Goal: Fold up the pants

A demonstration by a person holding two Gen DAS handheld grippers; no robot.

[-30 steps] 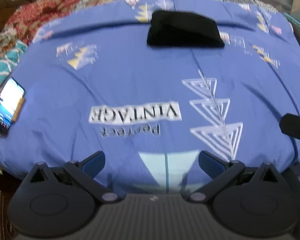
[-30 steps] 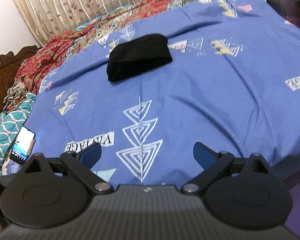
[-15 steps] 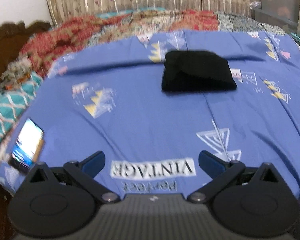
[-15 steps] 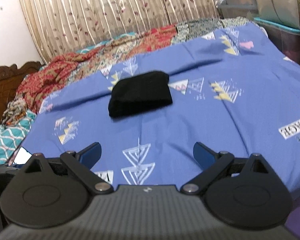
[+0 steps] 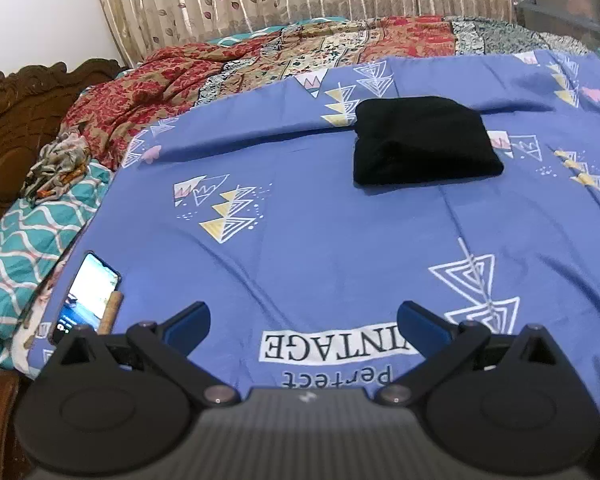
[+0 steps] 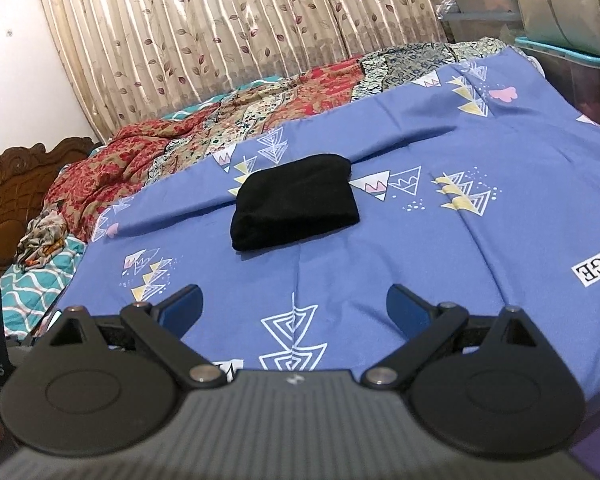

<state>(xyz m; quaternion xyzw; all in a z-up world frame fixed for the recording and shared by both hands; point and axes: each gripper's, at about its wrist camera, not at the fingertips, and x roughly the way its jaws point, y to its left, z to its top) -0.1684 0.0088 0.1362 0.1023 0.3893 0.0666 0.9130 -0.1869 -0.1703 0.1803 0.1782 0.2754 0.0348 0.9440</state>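
Both tongs hang spread over the near edge of the sheet [image 5: 320,248], gripping nothing: left gripper [image 5: 304,322], right gripper [image 6: 294,306]. At 9 o'clock of the left one a lit phone [image 5: 86,296] lies on the sheet's edge. Farther off, toward 1 o'clock, the black pants [image 5: 424,146] rest folded in a compact bundle on the sheet, well apart from both. Beyond lies a red quilt [image 6: 148,152], then the curtain [image 6: 228,28].

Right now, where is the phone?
In the left wrist view, the phone lies at the left edge of the blue sheet, beside the teal blanket, just ahead of the left gripper.
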